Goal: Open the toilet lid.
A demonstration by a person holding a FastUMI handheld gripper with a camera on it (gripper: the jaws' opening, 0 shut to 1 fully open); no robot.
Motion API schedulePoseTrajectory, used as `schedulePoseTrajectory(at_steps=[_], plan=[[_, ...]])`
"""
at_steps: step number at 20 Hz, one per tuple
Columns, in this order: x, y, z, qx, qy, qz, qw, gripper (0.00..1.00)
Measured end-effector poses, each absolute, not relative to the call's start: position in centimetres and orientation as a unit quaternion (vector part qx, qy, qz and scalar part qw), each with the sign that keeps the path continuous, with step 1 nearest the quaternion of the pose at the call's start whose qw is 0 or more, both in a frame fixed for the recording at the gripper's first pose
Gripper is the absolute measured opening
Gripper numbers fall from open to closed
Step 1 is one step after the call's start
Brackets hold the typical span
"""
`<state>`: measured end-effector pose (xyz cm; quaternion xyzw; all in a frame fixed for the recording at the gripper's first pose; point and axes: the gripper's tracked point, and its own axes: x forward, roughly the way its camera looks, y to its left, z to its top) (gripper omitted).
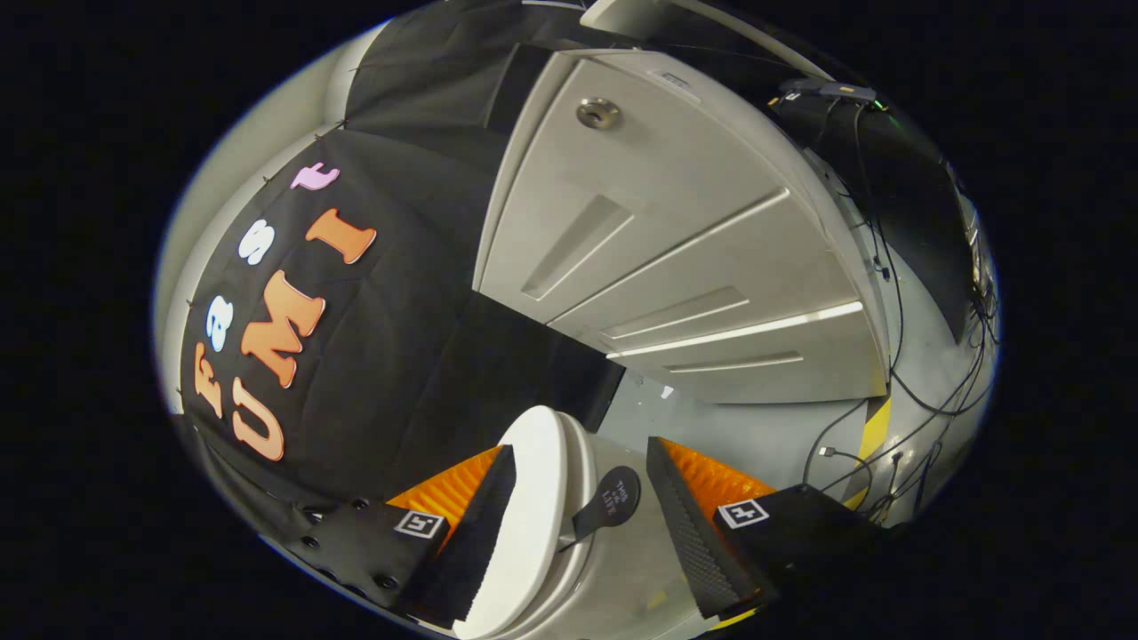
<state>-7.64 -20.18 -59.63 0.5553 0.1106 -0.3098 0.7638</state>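
The white toilet lid stands edge-on between the fingers of my gripper, lifted away from the pale toilet body beside it. A dark round pull tab on a thin stem sticks out from the lid's side, in the gap between the fingers. The lid's edge lies against one finger. The other finger stands well apart from the lid and the tab. The gripper is open and the whole view is tilted.
A white panelled door with a round metal lock stands beyond the toilet. Black cloth covers the wall beside it. Loose cables and a yellow-black floor stripe lie on the grey floor.
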Motion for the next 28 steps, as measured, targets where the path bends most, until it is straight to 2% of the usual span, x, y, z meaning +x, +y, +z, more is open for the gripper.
schedulePoseTrajectory(at_steps=[1,2,5,6,7,10,13,14,16,20,28], plan=[[-7.6,-20.2,-60.1,0.563,0.111,-0.307,0.759,0.95],[-7.5,-20.0,-60.4,0.571,0.111,-0.304,0.755,0.88],[-7.3,-19.0,-61.6,0.584,0.125,-0.292,0.747,0.88],[-7.1,-18.7,-61.7,0.589,0.127,-0.287,0.745,0.8],[-6.7,-18.5,-61.7,0.596,0.124,-0.28,0.742,0.8],[-6.3,-18.5,-61.7,0.604,0.119,-0.277,0.738,0.58],[-6.5,-19.0,-62.3,0.634,0.11,-0.286,0.71,0.33],[-6.4,-19.1,-61.9,0.633,0.105,-0.287,0.712,0.18],[-6.3,-19.3,-61.8,0.634,0.106,-0.282,0.713,0.1],[-5.7,-19.9,-61.2,0.607,0.112,-0.307,0.725,0.09],[-3.3,-20.8,-55.3,0.571,0.059,-0.314,0.756,0.09]])
